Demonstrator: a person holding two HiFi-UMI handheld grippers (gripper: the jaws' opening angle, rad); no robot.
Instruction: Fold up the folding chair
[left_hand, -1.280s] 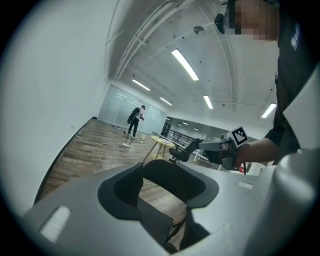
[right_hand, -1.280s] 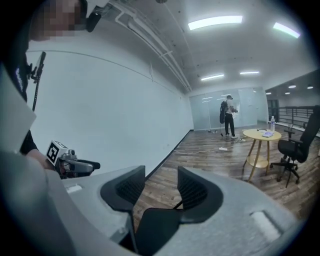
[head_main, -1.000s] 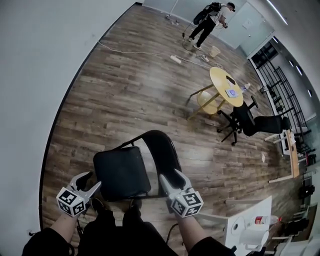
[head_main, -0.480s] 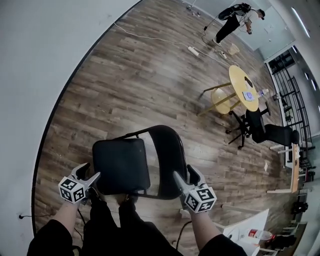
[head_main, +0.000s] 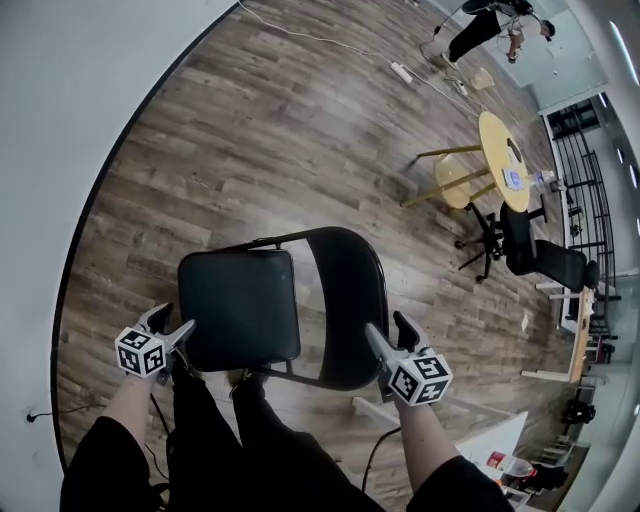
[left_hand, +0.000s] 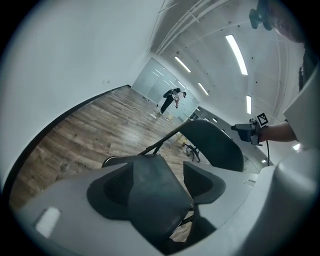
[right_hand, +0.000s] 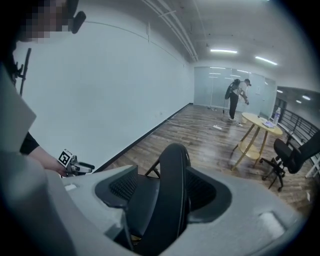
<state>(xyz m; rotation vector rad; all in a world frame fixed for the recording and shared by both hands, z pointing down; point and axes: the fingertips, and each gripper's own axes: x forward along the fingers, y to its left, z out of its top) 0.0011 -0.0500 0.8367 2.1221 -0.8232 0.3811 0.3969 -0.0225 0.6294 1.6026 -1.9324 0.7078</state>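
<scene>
Evidently we were lining up the grasp. Our left tool (head_main: 172, 322), jaws just opened wide, straddled the seat (head_main: 240, 310) corner at 8 o'clock, unclamped. Our right tool (head_main: 388, 330), likewise widening, straddled the backrest (head_main: 345, 295) rim at 4 o'clock. The folding chair (head_main: 285, 305) stood unfolded on the floor (head_main: 250, 150). Next, both needed closing, then swinging seat toward backrest.

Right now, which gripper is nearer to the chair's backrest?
Right. Both pairs of jaws have just been opening: the right gripper has the backrest between its jaws, the left gripper has the seat, farther away.
</scene>
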